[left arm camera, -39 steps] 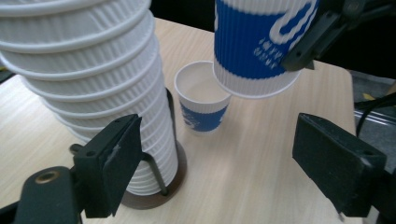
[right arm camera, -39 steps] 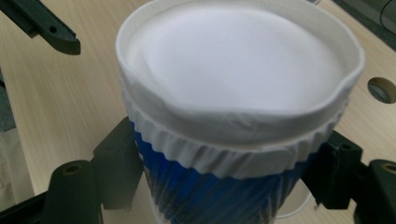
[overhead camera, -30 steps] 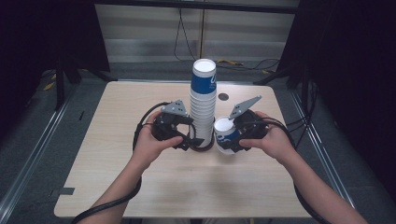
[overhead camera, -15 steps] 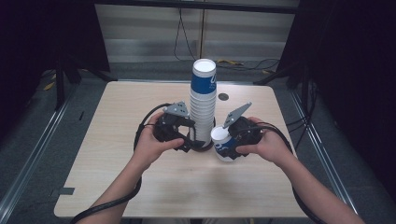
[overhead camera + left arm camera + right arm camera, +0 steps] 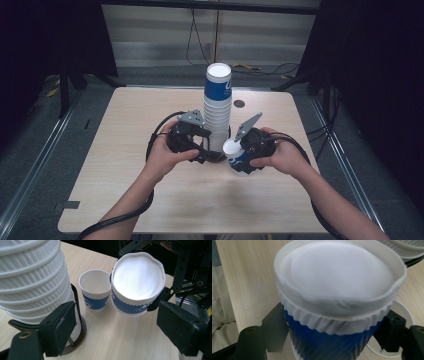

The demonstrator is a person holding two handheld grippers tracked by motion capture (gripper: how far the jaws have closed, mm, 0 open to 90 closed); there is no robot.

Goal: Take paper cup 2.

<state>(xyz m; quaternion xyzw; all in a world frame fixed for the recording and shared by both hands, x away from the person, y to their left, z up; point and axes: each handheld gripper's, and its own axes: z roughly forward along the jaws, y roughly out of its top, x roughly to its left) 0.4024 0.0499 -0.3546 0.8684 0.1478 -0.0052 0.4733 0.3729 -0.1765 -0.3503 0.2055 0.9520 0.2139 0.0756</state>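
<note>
High view: I see both hands at the middle of the pale wooden table [image 5: 125, 200], either side of a tall stack of ribbed paper cups [image 5: 217, 110] on its dark round base. My right gripper [image 5: 239, 152] has its jaws closed on a single blue-and-white cup [image 5: 236, 156], pinching it by the sides and holding it tilted just to the right of the stack's foot. Right gripper view, looking along the black jaws, shows that held cup [image 5: 337, 305] squeezed hard enough that its white rim has buckled out of round; under it lies the rim of another cup. Left gripper view shows my left gripper [image 5: 117, 332] with its jaws standing wide and nothing pressed between the pads; the near jaw sits beside the lower part of the stack [image 5: 32, 285], though I cannot tell whether it touches. Beyond it a second small cup [image 5: 96, 293] stands upright on the wood, just beside the stack's base, and the held cup [image 5: 137, 282] hangs next to it, mouth turned toward the lens.
</note>
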